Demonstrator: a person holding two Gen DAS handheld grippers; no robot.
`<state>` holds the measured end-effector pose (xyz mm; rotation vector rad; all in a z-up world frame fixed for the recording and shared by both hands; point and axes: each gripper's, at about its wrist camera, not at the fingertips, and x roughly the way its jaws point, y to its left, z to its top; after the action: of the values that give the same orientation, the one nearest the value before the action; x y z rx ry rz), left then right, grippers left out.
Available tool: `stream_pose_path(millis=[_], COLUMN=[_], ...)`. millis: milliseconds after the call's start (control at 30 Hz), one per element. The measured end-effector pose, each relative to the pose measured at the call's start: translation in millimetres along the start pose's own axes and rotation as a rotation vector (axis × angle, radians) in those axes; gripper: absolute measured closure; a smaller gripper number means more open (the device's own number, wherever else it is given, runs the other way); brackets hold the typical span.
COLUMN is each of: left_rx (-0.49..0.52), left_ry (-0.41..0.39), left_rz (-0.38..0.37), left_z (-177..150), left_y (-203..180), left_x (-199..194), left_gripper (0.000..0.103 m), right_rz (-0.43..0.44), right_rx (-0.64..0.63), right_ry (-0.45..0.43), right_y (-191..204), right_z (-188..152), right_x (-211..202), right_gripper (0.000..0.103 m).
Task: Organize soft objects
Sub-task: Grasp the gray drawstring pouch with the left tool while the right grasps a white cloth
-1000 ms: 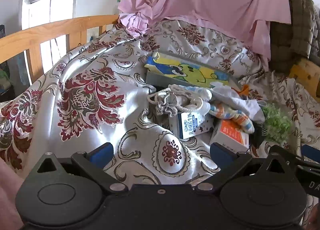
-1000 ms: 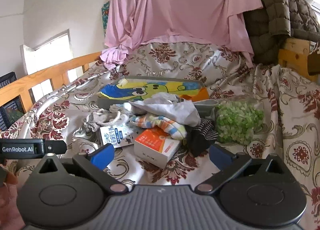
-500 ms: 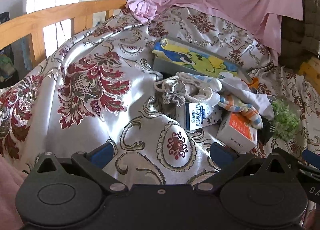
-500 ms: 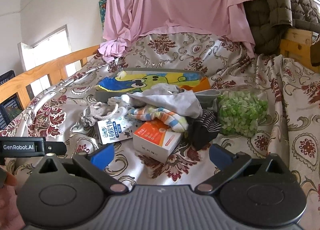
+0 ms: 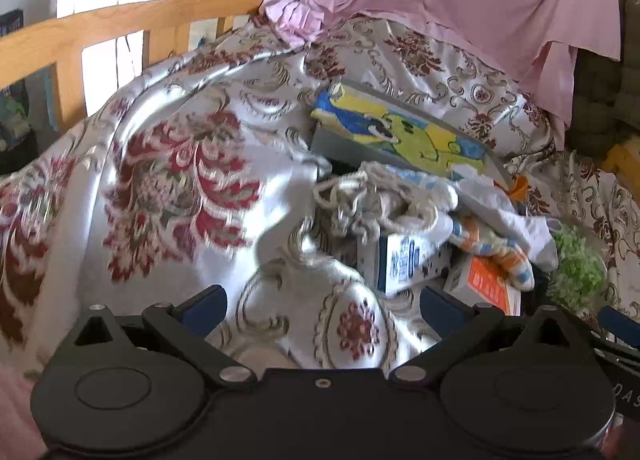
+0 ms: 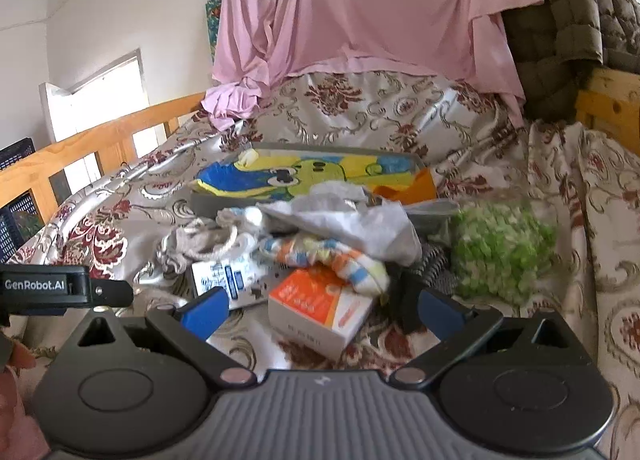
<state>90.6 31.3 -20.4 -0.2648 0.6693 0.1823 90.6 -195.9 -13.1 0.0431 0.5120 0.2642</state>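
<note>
1. Left wrist view: the left claw (image 5: 320,306) is spread and empty, low over the bed (image 5: 168,188), short of the pile. That looks like an approach, nothing yet chosen. Landmark: the orange box (image 5: 486,286). The rope (image 5: 384,200) lies up-left of it; the sock (image 5: 496,254) is draped over its top, long axis running down-right.

2. Right wrist view: the right claw (image 6: 320,306) is spread, empty, just before the orange box (image 6: 320,306). The sock (image 6: 328,258) lies across the box's far edge, toe pointing right; the green bag (image 6: 504,248) sits to the right.
</note>
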Motion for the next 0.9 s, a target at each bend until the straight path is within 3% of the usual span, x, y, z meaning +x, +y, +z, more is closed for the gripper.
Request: stream_pose_path(millis=[167, 333, 500, 700, 900], left_rx=[0.035, 0.102, 0.196, 0.015, -0.011], left_ry=[-0.029, 0.02, 0.013, 0.103, 0.154], left_rz=[-0.016, -0.105, -0.165, -0.238, -0.265], left_z=[23, 45, 58, 63, 60], left_y=[-4, -8, -9, 13, 15], left_x=[11, 36, 62, 94, 116], left_gripper=[0.001, 0.001, 0.001, 0.006, 0.014], right_rz=[0.005, 0.002, -0.009, -0.014, 0.0], right_rx=[-0.018, -0.045, -0.081, -0.108, -0.127], right_ry=[-0.028, -0.039, -0.056, -0.078, -0.094], right_y=[-2, -4, -8, -12, -13], right_z=[7, 13, 21, 34, 41], right_x=[12, 24, 45, 81, 109], right_gripper=[0.0, 0.0, 0.0, 0.0, 0.0])
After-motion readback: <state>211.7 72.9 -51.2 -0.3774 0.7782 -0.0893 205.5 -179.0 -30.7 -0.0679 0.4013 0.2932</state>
